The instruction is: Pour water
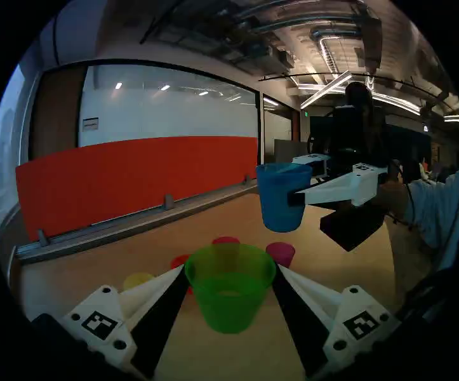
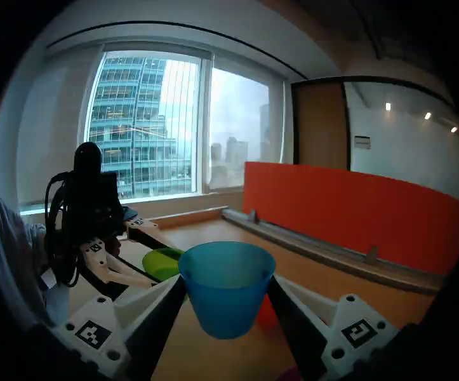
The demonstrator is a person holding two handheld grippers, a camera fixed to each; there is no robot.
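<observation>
Left gripper view: the left gripper (image 1: pixel 230 279) grips the green cup (image 1: pixel 230 301), seemingly with water inside, above the counter (image 1: pixel 331 273). Right gripper view: the right gripper (image 2: pixel 228 289) grips the upright blue cup (image 2: pixel 228 308). I would bring the rims close, then tilt slowly.

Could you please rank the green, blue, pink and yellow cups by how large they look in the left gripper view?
1. green cup, though it is also nearest the camera.
2. blue cup.
3. pink cup and yellow cup: both small and partly hidden, too alike to rank.
</observation>
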